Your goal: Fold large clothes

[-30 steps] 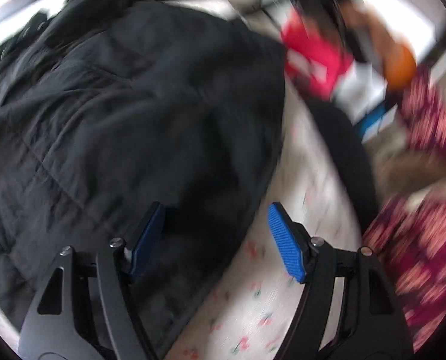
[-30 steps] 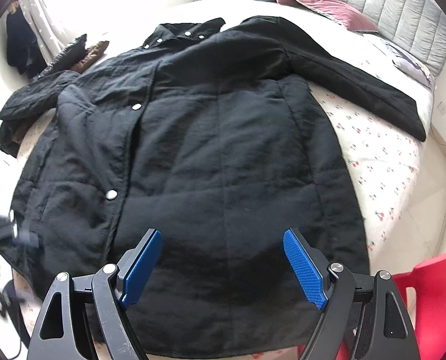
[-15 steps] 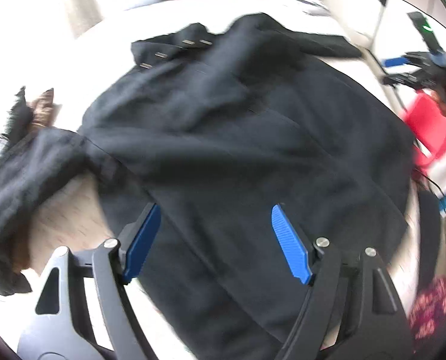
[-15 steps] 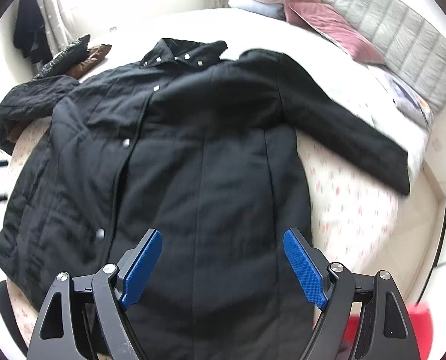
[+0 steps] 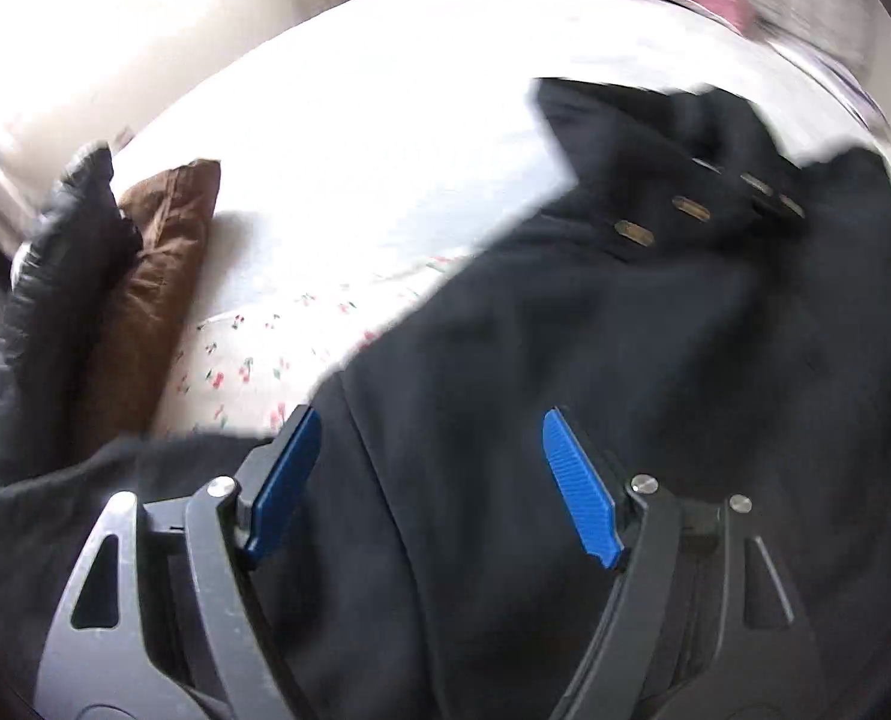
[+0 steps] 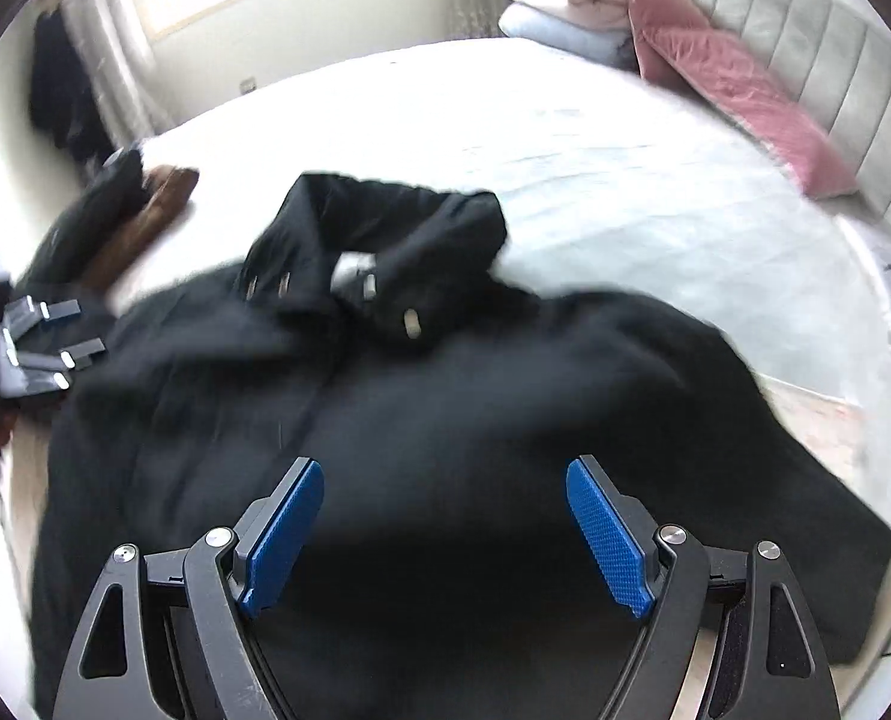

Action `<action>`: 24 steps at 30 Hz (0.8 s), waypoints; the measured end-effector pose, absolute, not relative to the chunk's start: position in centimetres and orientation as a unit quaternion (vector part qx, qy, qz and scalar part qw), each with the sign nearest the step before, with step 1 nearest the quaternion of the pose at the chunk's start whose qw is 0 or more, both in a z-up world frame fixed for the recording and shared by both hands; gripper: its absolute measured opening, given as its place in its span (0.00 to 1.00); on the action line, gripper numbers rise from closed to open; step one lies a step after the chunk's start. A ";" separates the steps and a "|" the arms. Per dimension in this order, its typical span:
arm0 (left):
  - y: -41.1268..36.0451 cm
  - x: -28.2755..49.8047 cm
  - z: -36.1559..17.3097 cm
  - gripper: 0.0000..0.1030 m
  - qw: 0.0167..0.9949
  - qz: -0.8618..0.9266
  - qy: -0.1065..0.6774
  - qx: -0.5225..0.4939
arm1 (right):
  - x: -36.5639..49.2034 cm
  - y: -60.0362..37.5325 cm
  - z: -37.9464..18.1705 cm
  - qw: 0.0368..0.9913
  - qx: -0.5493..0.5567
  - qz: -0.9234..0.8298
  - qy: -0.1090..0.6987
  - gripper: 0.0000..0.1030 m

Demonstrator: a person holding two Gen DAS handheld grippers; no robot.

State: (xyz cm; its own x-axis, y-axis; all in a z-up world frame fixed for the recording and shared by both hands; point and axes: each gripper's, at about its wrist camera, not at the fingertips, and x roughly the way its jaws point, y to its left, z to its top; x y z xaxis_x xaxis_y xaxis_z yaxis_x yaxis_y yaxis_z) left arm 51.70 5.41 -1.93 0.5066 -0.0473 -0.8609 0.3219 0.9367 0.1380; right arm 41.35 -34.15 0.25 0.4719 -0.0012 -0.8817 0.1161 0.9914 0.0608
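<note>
A large black quilted coat point(image 6: 445, 420) lies spread flat on the bed, collar point(image 6: 385, 240) with snap buttons at the far end. In the left wrist view the coat point(image 5: 655, 360) fills the right and lower part, with the collar point(image 5: 655, 180) at the upper right. My left gripper point(image 5: 427, 480) is open and empty, low over the coat's left shoulder and sleeve area. My right gripper point(image 6: 445, 528) is open and empty, low over the coat's middle. The left gripper also shows blurred at the left edge of the right wrist view point(image 6: 31, 348).
The bed point(image 6: 565, 138) has a white sheet and a cherry-print cover point(image 5: 253, 360). A black and a brown garment point(image 5: 145, 288) lie at the bed's left edge. Pink and white pillows point(image 6: 655, 36) sit against the grey headboard point(image 6: 835, 60).
Both grippers have moved forward along the coat towards the collar and lower over it. The left view swung from the hem side to the shoulder. Both stay open.
</note>
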 end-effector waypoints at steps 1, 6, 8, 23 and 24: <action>6.0 53.3 -2.6 0.75 0.857 -0.101 0.488 0.129 | 42.8 -34.3 -0.3 0.858 0.073 -0.035 0.508 0.82; 10.0 58.0 -6.6 0.75 0.846 -0.082 0.525 0.034 | 50.1 -35.1 -4.9 0.852 0.175 -0.069 0.489 0.82; 11.2 58.2 -8.0 0.74 0.835 -0.103 0.540 -0.016 | 52.2 -35.4 -8.0 0.833 0.193 -0.108 0.507 0.82; 11.8 51.9 -2.9 0.13 0.919 -0.110 0.373 -0.067 | 52.7 -31.0 -6.4 0.910 0.085 -0.156 0.376 0.14; 11.9 51.9 -2.4 0.13 0.928 -0.097 0.355 -0.063 | 52.8 -30.2 -5.6 0.915 0.071 -0.162 0.362 0.14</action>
State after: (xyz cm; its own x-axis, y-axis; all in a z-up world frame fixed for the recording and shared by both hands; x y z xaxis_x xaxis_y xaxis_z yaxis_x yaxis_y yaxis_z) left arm 51.85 11.86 -2.41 0.7287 -0.2238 -0.6472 0.1349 0.9735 -0.1848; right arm 52.82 -30.24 -5.61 0.6859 -0.2448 -0.6852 0.3474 0.9376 0.0128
